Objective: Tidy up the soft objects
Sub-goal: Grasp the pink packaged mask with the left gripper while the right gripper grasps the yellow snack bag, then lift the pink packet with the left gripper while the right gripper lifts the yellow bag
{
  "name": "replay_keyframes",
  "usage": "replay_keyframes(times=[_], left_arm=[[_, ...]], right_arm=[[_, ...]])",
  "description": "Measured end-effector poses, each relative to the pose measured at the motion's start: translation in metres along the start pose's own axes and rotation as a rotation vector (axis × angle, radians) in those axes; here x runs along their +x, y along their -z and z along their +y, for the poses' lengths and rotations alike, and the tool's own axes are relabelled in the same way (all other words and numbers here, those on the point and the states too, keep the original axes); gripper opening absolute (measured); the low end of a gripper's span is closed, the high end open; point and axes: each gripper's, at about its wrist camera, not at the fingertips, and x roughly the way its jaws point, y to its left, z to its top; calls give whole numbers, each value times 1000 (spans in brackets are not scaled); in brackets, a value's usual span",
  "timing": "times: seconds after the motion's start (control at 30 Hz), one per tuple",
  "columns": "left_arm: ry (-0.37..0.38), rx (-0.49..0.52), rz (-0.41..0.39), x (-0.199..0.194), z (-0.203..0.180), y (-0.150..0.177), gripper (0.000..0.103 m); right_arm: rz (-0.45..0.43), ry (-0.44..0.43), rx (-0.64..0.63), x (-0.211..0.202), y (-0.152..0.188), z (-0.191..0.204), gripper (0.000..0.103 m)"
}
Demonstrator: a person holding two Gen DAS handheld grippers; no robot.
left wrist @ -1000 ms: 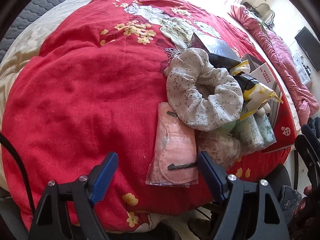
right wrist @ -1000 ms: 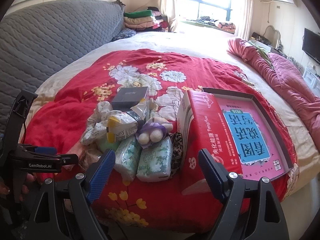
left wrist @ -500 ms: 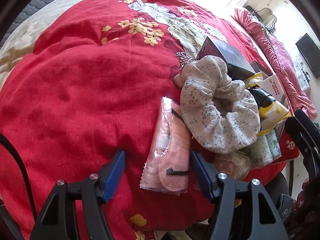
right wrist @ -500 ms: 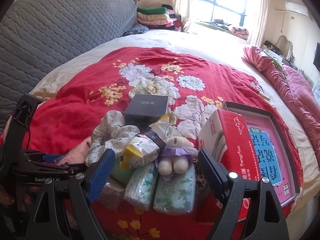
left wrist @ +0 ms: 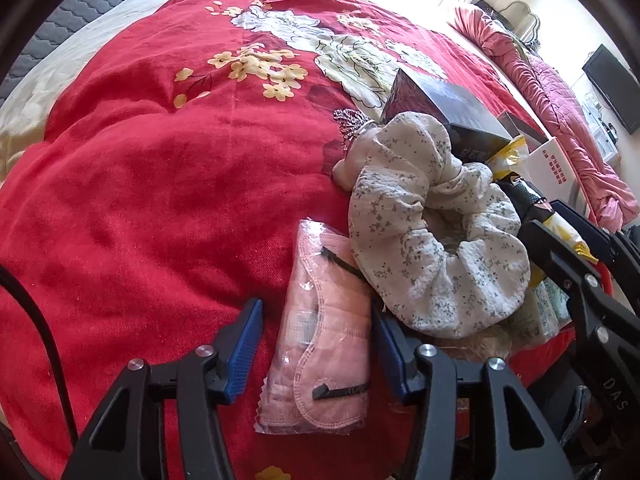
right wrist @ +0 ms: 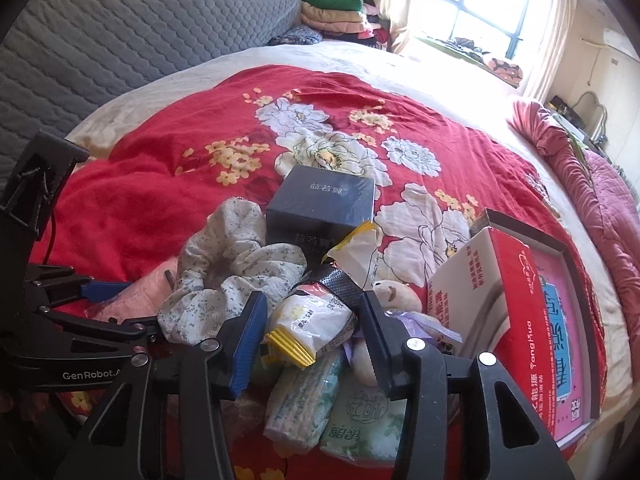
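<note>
Two claws hang over a heap of small things on a bed spread with a red flowered quilt (left wrist: pixel 132 208). Farthest left, the left claw (left wrist: pixel 316 344) has just been narrowing its jaws around a pink face mask in a clear wrapper (left wrist: pixel 320 344); the wrapper lies flat on the quilt between the blue pads, the right pad at its edge, a strip of quilt still showing by the left one, so it is not yet gripped. Just right of the mask, overlapping its upper corner, lies a white flowered scrunchie (left wrist: pixel 432 240), with a dark box (right wrist: pixel 324 208) behind it. Further right, the right claw (right wrist: pixel 312 340) has also been closing, its jaws either side of a white and yellow snack packet (right wrist: pixel 312 324) that rests on top of green tissue packs (right wrist: pixel 332 412); whether the pads press on it I cannot tell. A small plush toy (right wrist: pixel 396 296) sits beside the right finger. At the far right, a red carton (right wrist: pixel 516 312) leans in a pink-lined tray (right wrist: pixel 576 280).
</note>
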Motion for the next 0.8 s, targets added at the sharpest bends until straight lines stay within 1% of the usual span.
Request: replay_keyframes(times=[0.07, 0.1, 0.13, 0.23, 0.33, 0.4, 0.5, 0.6, 0.73, 0.8], left_arm=[[9, -5, -11, 0, 3, 1, 36], [19, -14, -16, -1, 5, 2, 36], [32, -23, -22, -2, 7, 2, 33], [51, -44, -40, -5, 12, 2, 29], [66, -52, -67, -14, 12, 4, 29], [69, -59, -87, -21, 12, 5, 29], [59, -61, -124, -35, 10, 8, 28], [42, -59, -165, -52, 4, 11, 28], [50, -50, -213, -74, -6, 10, 28], [56, -44, -222, -81, -13, 7, 28]], right_arm=[[-2, -49, 60, -2, 2, -12, 44], [-8, -74, 94, -5, 3, -18, 40], [-9, -92, 123, -7, 4, -24, 37], [-27, -131, 171, -15, 8, -35, 32], [-40, -160, 202, -22, 10, -44, 27], [-54, -168, 214, -27, 9, -49, 26], [-84, -147, 200, -37, 8, -51, 26], [-111, -157, 210, -49, 6, -55, 26], [-154, -153, 192, -66, 2, -57, 26], [-176, -156, 198, -76, 1, -61, 26]])
